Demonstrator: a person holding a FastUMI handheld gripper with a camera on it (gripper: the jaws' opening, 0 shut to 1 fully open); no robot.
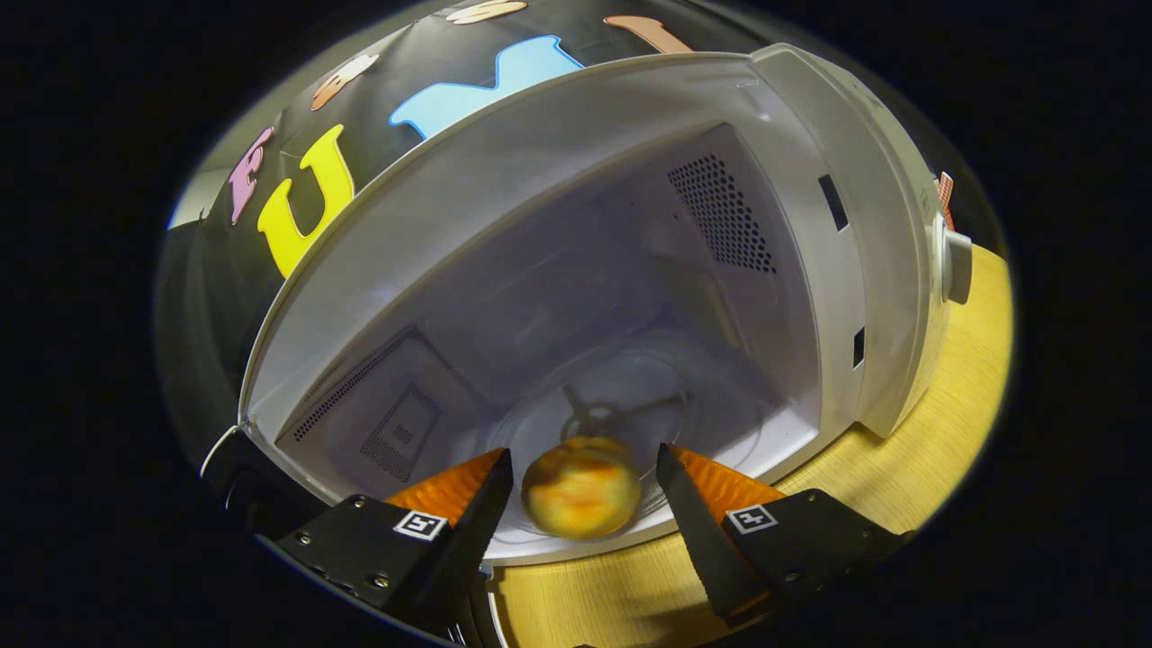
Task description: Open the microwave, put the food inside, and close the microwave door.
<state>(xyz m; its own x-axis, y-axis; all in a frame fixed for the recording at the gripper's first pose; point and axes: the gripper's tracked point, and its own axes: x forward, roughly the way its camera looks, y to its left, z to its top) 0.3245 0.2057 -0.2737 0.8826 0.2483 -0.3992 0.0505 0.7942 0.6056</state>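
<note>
- The microwave [630,225] stood on a pale wooden table [954,423] with its cavity wide open to the camera, so the opening step looked done.
- Its door [238,477] showed as a dark edge swung out at the near left corner of the cavity, beside the left finger.
- The food [581,486], a round yellow-orange item that read as a bun or a fruit, was blurred, so I could not tell which.
- It lay between the 2 fingers of the gripper [583,490], at the front lip of the cavity, just short of the glass turntable [630,387].
- The fingers stood apart with a visible gap on each side of the food, so the gripper was spread and not pressing on it.
- Whether the food was resting on the cavity floor or was in the air at that instant could not be told; the blur suggested motion.
- By my judgement, step 2 of 3 was at or near its end: the food was inside the opening, near the front edge and not centred on the turntable.
- Left to do: back the fingers out of the cavity, then swing the door shut.
- The risk I judged was the food sitting so near the lip that it could roll out or foul the door.
</note>
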